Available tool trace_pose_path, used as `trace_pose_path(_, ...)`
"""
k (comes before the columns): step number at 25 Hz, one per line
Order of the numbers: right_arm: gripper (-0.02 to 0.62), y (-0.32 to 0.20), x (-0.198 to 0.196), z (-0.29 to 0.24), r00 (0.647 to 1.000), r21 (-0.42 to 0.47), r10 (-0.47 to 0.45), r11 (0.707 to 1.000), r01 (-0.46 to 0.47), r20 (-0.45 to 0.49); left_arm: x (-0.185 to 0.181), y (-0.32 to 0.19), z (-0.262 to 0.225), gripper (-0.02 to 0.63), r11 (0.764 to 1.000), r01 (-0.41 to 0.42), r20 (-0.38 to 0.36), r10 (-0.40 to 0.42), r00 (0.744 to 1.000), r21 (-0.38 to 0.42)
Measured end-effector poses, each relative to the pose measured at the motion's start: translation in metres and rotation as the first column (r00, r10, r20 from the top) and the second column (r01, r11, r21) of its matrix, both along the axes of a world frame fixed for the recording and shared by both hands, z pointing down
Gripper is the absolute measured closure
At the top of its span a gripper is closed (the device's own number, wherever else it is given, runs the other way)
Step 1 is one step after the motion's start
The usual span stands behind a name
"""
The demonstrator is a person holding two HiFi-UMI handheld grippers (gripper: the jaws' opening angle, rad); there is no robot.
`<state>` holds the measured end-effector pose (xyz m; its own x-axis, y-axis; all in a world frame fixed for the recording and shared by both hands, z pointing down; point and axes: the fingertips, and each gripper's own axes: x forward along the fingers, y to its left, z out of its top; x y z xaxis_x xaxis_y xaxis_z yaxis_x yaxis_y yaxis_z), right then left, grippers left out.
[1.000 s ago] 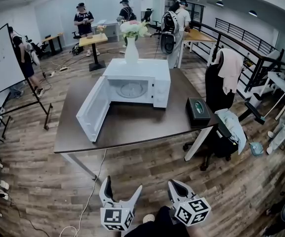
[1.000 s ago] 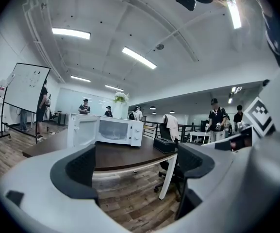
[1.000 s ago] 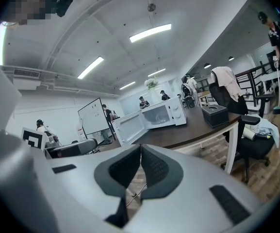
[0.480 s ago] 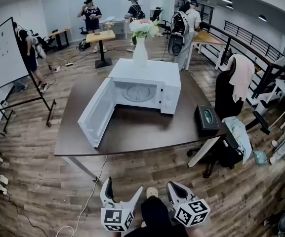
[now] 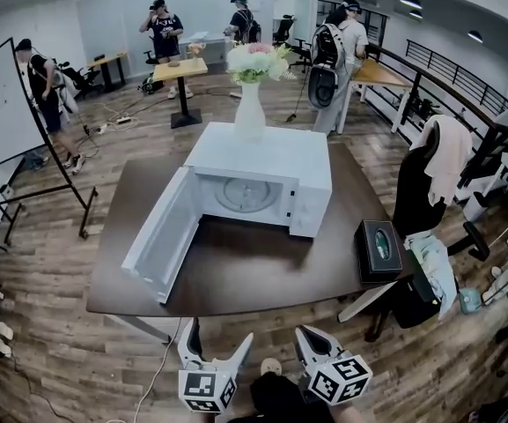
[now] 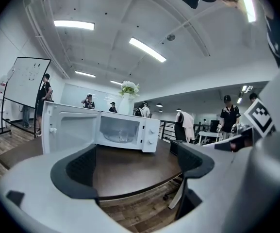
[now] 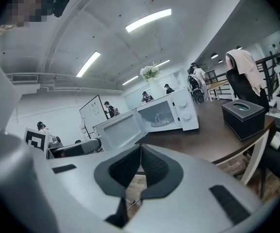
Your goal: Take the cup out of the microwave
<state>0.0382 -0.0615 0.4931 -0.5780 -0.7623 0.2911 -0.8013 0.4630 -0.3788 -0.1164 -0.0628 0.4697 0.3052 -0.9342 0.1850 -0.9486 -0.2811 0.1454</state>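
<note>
Head view: the microwave (image 5: pixel 262 179) stands on the dark worktop (image 5: pixel 236 276) with its door (image 5: pixel 158 234) swung open. The left gripper (image 5: pixel 220 330) and right gripper (image 5: pixel 312 335) are low, well short of it.

Left gripper view: jaws spread, nothing between them.

Right gripper view: jaws pressed together. A faint glassy shape in the cavity may be the cup (image 7: pixel 157 118), far ahead.

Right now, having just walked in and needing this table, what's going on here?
A person stands before the table holding two grippers low, short of it. The left gripper is open and empty; the right gripper is shut on nothing. The microwave sits on the table with its door swung wide, a vase of flowers on top. No cup can be made out inside from here.
</note>
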Motion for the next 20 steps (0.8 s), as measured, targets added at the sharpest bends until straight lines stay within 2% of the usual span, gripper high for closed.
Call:
trace_pose_path(10,0.600,-0.105,0.008,0.004,0.999,0.015,-0.047,0.999,0.047,0.027,0.014,-0.100,0.004,0.115,1.000,0.023,0.000,-0.023,1.000,0.009)
trace_pose_path(20,0.600,-0.139,0.018,0.013,0.997,-0.001,-0.064,0.998,0.064,0.051,0.035,-0.171,0.007,0.115,0.999,-0.031,-0.016,0.031,0.999,0.016)
